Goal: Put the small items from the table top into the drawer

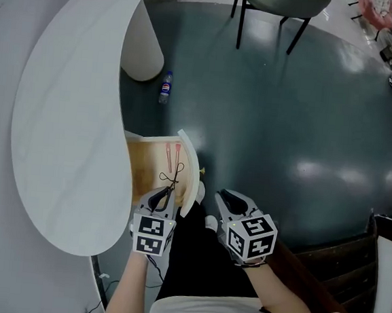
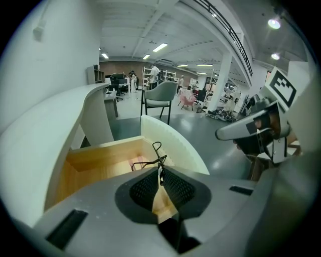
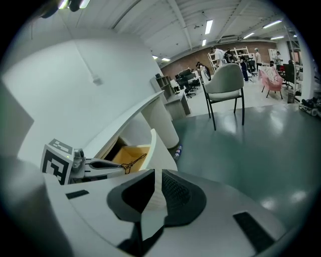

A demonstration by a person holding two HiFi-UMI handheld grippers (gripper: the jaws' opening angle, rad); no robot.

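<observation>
Drawer of pale wood (image 1: 142,169) stands open under the white curved table top (image 1: 69,121). My left gripper (image 1: 167,193) pinches a thin black wire item (image 1: 172,178) over the drawer. The right gripper (image 1: 222,196), just right of it, is empty, jaws narrowly apart.
</observation>
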